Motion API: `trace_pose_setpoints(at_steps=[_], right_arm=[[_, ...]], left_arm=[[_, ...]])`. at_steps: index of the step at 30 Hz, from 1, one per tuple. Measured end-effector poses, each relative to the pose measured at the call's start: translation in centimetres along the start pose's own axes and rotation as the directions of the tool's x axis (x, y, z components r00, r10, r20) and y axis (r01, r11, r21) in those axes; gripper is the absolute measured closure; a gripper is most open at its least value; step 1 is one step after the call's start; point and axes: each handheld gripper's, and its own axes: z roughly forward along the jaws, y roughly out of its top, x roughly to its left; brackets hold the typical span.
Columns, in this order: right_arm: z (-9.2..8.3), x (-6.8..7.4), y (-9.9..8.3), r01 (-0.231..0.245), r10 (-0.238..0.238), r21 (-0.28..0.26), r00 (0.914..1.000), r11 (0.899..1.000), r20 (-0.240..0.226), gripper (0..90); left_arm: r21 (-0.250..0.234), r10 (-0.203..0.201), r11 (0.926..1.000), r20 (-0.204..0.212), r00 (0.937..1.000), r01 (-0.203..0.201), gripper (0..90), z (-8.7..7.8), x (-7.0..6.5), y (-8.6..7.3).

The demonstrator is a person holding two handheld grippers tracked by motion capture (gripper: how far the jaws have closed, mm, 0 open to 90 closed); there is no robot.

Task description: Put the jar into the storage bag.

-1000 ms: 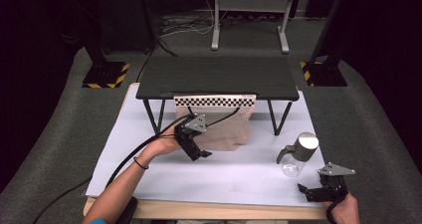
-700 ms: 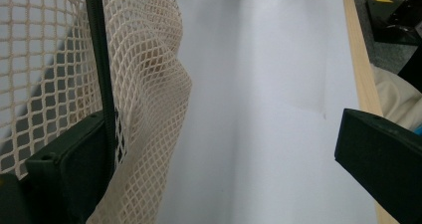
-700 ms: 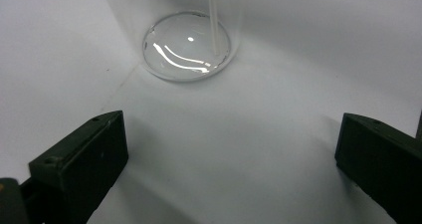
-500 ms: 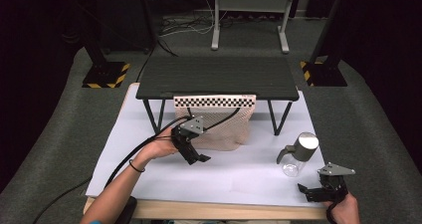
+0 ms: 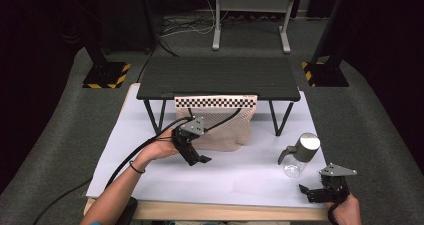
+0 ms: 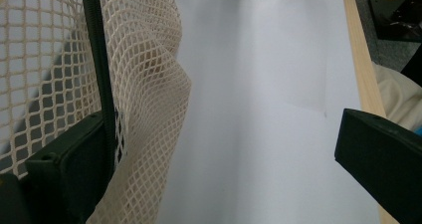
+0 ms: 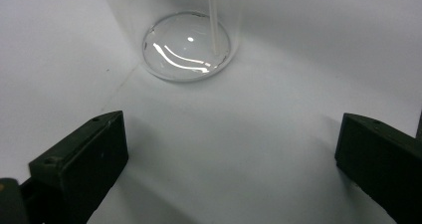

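Cream mesh bag, draped and rumpled, beside left tool

Beige mesh bag, checkered band, white table, black tool

The setting was a laboratory or recording studio, not a home. Black drapes enclosed the area, and grey carpet covered the floor. Stand bases marked with yellow-and-black hazard tape stood at both sides. Loose cables ran behind a metal frame. White paper covered the surface, and a checkerboard calibration strip hung from a low black stand.
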Motion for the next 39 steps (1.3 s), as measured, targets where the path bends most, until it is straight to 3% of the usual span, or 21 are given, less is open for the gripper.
trace_pose_setpoints(at_steps=[23, 30, 33, 39], right_arm=[[0.0, 0.1, 0.2, -0.009, 0.009, 0.016, 0.9999, 1.000, 0.009, 0.0], [0.0, 0.2, 0.6, -0.018, 0.018, 0.047, 0.9998, 0.999, 0.006, 0.0], [0.0, 0.3, 0.9, -0.016, 0.018, 0.040, 0.9995, 0.999, -0.028, 0.2], [-0.7, 0.6, 1.5, -0.004, 0.004, -0.004, 0.9998, 1.000, -0.019, 1.2]], left_arm=[[0.006, 0.014, 0.9999, -0.005, 0.9999, -0.014, 0.0, 0.0, -0.2, 0.1], [0.008, 0.015, 0.9999, -0.006, 0.9999, -0.015, 0.0, 0.0, -0.2, 0.1], [0.006, 0.016, 0.9999, -0.006, 0.9999, -0.015, 0.0, 0.0, -0.2, 0.1], [0.007, 0.018, 0.9998, -0.003, 0.9998, -0.018, 0.0, -0.1, -0.2, 0.1]])
